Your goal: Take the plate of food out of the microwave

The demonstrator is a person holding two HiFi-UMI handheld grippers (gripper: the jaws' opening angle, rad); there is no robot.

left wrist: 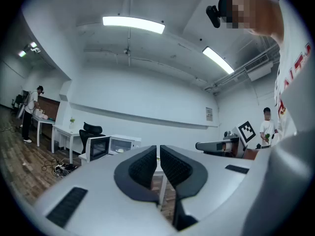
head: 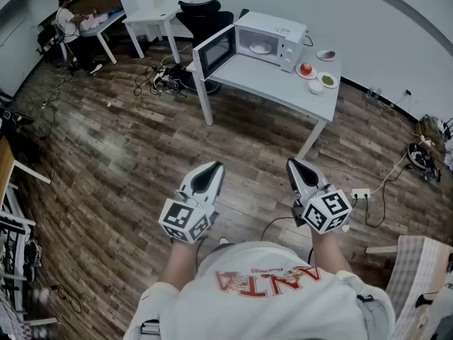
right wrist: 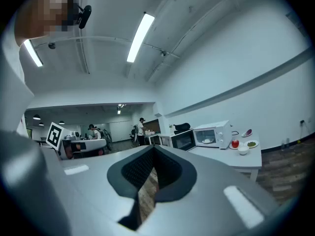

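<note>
A white microwave (head: 272,37) stands on a pale table (head: 269,87) across the room, its door (head: 214,52) swung open to the left. Inside it lies a white plate (head: 260,47) with food; it also shows small in the right gripper view, plate (right wrist: 207,141) in microwave (right wrist: 212,134), and faintly in the left gripper view inside the microwave (left wrist: 123,144). Both grippers are held level in front of my chest, far short of the table. My left gripper (head: 211,167) (left wrist: 158,147) is shut and empty. My right gripper (head: 293,164) (right wrist: 153,147) is shut and empty too.
Right of the microwave sit a red apple (head: 306,69), a white bowl (head: 316,85), a dish of greens (head: 328,80) and a small dish (head: 326,54). A black office chair (head: 202,13) and floor cables (head: 159,76) lie behind the table. A person (head: 67,23) stands at a far desk.
</note>
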